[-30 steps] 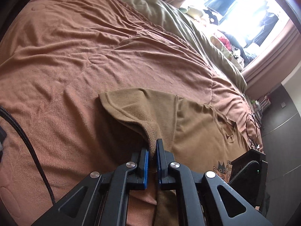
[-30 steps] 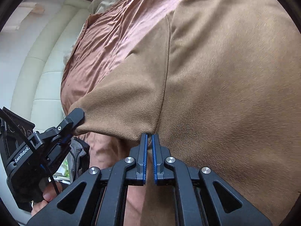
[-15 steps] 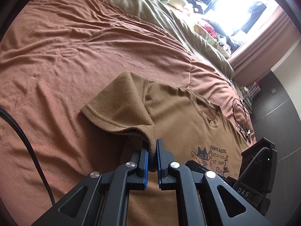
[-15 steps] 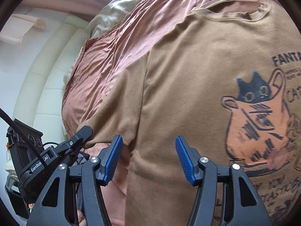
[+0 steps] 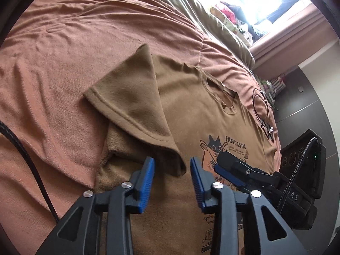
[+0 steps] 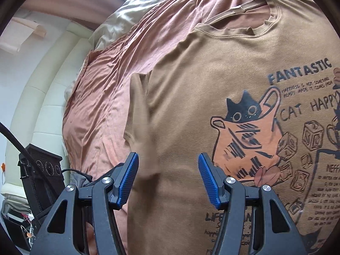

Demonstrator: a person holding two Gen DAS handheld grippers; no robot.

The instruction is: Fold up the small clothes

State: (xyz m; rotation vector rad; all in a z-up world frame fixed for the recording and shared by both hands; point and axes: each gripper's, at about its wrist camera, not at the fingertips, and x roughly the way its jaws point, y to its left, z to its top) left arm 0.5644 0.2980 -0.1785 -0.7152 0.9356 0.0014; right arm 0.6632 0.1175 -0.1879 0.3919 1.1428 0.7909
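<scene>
A brown T-shirt with a cat print lies face up on the rust-coloured bedspread. One sleeve is folded inward over the shirt's body. My left gripper hovers at that sleeve's corner and its jaws are opening. The corner tip lies between the blue pads, which stand off the cloth. My right gripper stands open just above the shirt, beside the folded sleeve, holding nothing. It also shows at the right of the left wrist view, as the right gripper.
An olive quilt and a heap of clothes and toys lie at the far side under a bright window. A thin black cable rests on the bed past the collar. A cream padded headboard bounds one side.
Both grippers let go of the shirt, the right one first and the left one just now. The raised sleeve and shirt edge have come down, and the sleeve now lies folded on the shirt.
</scene>
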